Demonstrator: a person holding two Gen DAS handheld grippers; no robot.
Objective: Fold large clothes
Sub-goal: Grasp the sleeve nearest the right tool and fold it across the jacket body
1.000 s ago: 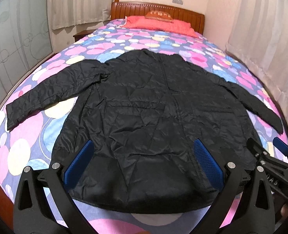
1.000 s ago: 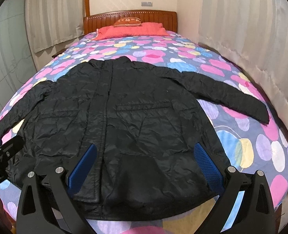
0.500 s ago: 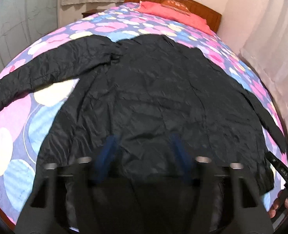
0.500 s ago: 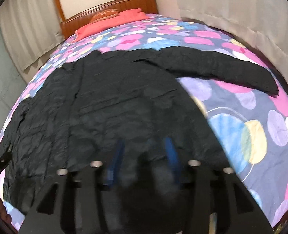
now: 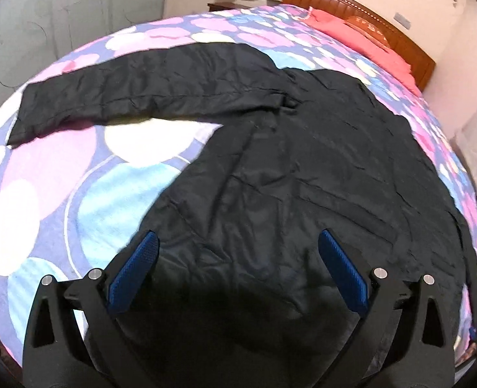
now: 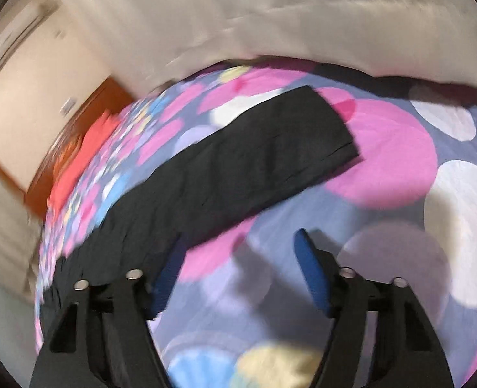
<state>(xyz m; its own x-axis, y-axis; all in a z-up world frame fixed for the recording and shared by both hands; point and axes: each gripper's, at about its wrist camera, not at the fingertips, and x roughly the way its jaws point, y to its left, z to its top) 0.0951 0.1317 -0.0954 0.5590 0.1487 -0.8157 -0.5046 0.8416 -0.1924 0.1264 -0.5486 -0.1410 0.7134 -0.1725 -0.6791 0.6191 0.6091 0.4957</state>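
Observation:
A large black quilted jacket (image 5: 303, 174) lies spread flat on the bed, its left sleeve (image 5: 135, 97) stretched out to the left. My left gripper (image 5: 238, 265) is open and empty, just above the jacket's lower left body. In the right wrist view the jacket's right sleeve (image 6: 258, 161) runs diagonally across the bedspread, cuff at the upper right. My right gripper (image 6: 238, 274) is open and empty, over bare bedspread just below the sleeve. This view is blurred.
The bed has a bedspread (image 5: 44, 200) of pink, white and blue circles, a red pillow (image 5: 367, 45) and a wooden headboard (image 5: 351, 9). Curtains (image 6: 303, 16) hang close along the right side of the bed. A wall stands to the left.
Both grippers closed briefly, then opened again. The left one swung left and lower over the jacket. The right one swung right to the right sleeve.

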